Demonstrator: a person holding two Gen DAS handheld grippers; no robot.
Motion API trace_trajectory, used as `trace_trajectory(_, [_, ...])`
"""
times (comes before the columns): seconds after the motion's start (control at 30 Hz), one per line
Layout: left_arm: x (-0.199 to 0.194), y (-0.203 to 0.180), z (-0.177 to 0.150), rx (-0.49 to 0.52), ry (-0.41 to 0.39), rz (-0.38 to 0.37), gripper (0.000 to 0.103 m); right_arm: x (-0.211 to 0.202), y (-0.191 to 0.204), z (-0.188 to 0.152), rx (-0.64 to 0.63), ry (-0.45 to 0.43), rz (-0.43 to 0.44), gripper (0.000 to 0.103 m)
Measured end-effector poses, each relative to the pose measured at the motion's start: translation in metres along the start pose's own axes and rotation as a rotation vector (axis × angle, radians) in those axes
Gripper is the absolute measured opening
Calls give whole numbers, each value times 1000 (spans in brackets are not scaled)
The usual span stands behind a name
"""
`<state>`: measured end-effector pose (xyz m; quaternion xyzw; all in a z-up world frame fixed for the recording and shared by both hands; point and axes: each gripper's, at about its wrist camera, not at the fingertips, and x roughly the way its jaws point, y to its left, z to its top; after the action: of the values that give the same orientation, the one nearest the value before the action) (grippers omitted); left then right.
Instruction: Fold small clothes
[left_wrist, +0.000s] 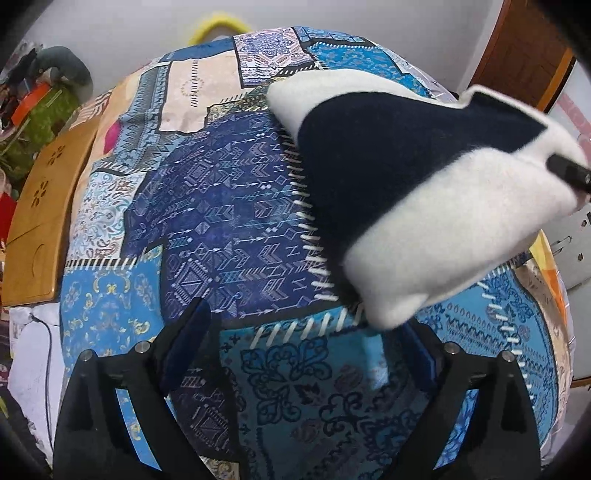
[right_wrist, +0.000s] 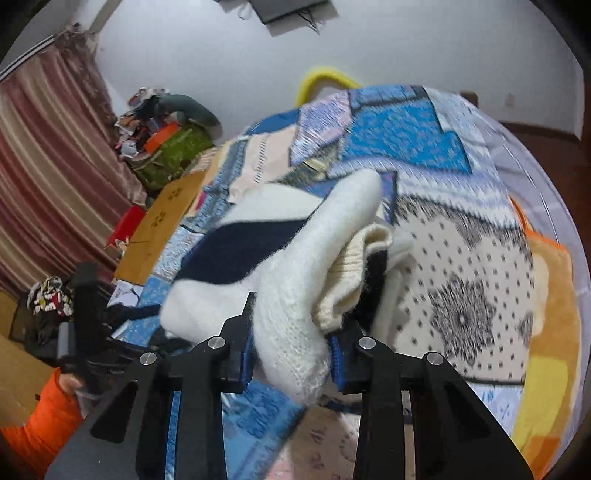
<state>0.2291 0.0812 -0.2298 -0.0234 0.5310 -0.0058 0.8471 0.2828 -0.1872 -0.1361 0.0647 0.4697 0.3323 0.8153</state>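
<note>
A small white and navy knit sweater (left_wrist: 424, 177) is folded into a bundle and hangs lifted above the patterned blue patchwork bedspread (left_wrist: 221, 206). My right gripper (right_wrist: 291, 347) is shut on the sweater (right_wrist: 291, 295), clamping its thick white folded edge between the blue pads; a ribbed cream cuff (right_wrist: 354, 273) sticks out beside it. The right gripper's tip (left_wrist: 569, 171) shows at the sweater's right end in the left wrist view. My left gripper (left_wrist: 310, 332) is open and empty, low over the bedspread, just left of and below the sweater's hanging corner.
A wooden lap tray (left_wrist: 40, 206) lies at the bed's left edge. A pile of clothes and bags (right_wrist: 166, 140) sits by the striped curtain (right_wrist: 48, 166). An orange blanket (right_wrist: 554, 314) lies at the bed's right side. A wooden door (left_wrist: 524, 55) stands far right.
</note>
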Motion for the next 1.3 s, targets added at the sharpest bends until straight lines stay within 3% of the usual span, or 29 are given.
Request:
trace_trajectory(0.17, [-4, 7, -6, -6, 15, 39, 96, -3, -10, -13, 22, 16, -14, 30])
trace_trajectory(0.33, [-16, 24, -8, -34, -24, 116, 96, -15, -17, -17, 37, 12, -15, 31])
trace_trajectory(0.7, [-63, 35, 21, -73, -159, 126, 96, -40, -13, -8, -16, -33, -80, 38])
trace_trajectory(0.77, [-71, 31, 31, -68, -186, 114, 96, -45, -12, -2, -24, -57, -89, 52])
trace_trajectory(0.9, [-78, 24, 49, -65, -212, 72, 96, -48, -10, 10, -38, -89, -111, 68])
trace_trajectory(0.97, [-76, 19, 59, -67, -208, 43, 96, -43, -11, 14, -32, -85, -120, 81])
trace_trajectory(1.13, [-57, 10, 74, -86, -155, -41, 96, -18, -22, 19, 9, -12, -100, 83])
trace_trajectory(1.3, [-22, 3, 83, -128, -47, -133, 96, 15, -41, 15, 79, 85, -59, 83])
